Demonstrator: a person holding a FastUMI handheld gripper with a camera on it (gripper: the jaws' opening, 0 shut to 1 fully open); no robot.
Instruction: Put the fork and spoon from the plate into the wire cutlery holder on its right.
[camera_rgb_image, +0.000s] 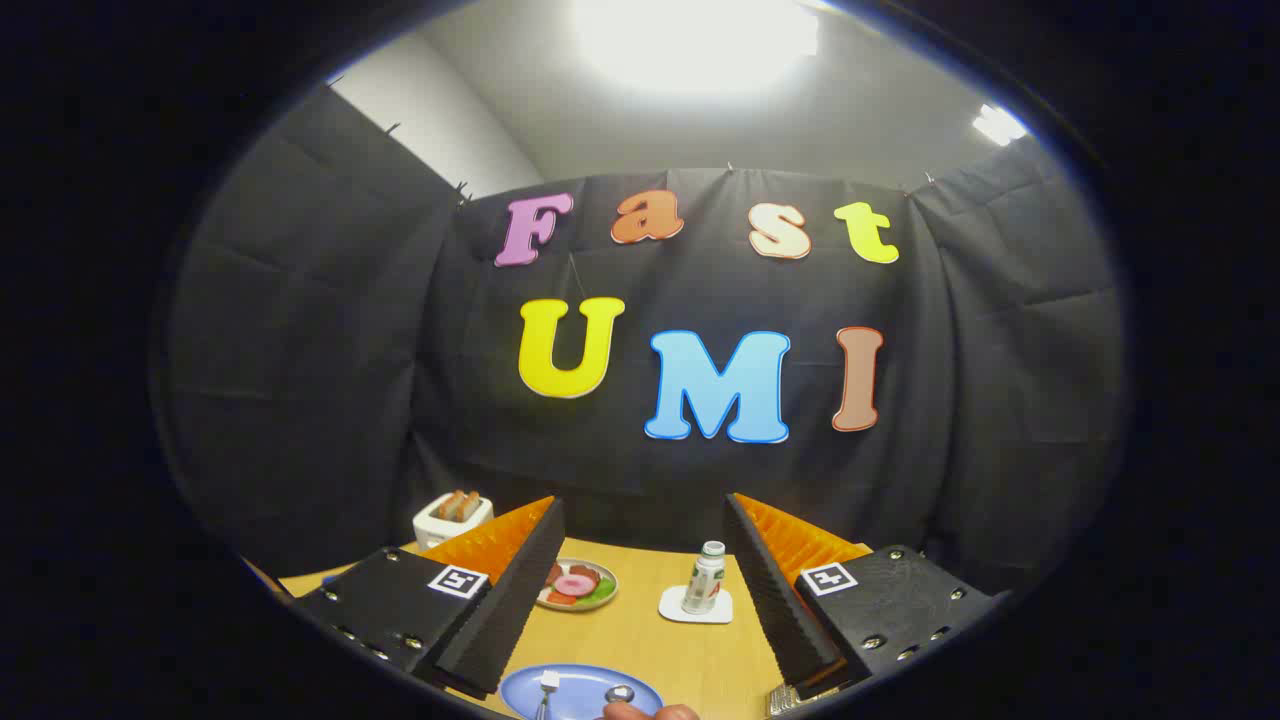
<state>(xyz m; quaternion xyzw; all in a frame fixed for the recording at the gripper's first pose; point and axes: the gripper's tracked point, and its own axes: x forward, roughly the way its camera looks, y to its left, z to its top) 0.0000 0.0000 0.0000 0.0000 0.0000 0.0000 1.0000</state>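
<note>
The gripper (640, 600) fingers are spread wide with nothing in them. The blue plate (575, 688) sits low between them, fork (547, 688) and spoon (619, 693) on it, wire cutlery holder (790, 700) just right.

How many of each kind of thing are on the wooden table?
Plates: 2, the blue plate and the plate of food
Cutlery: 2, fork and spoon
Bottle: 1, on a white coaster
Toaster: 1
Wire cutlery holder: 1
Total: 8
The gripper is open, holding nothing.
</note>
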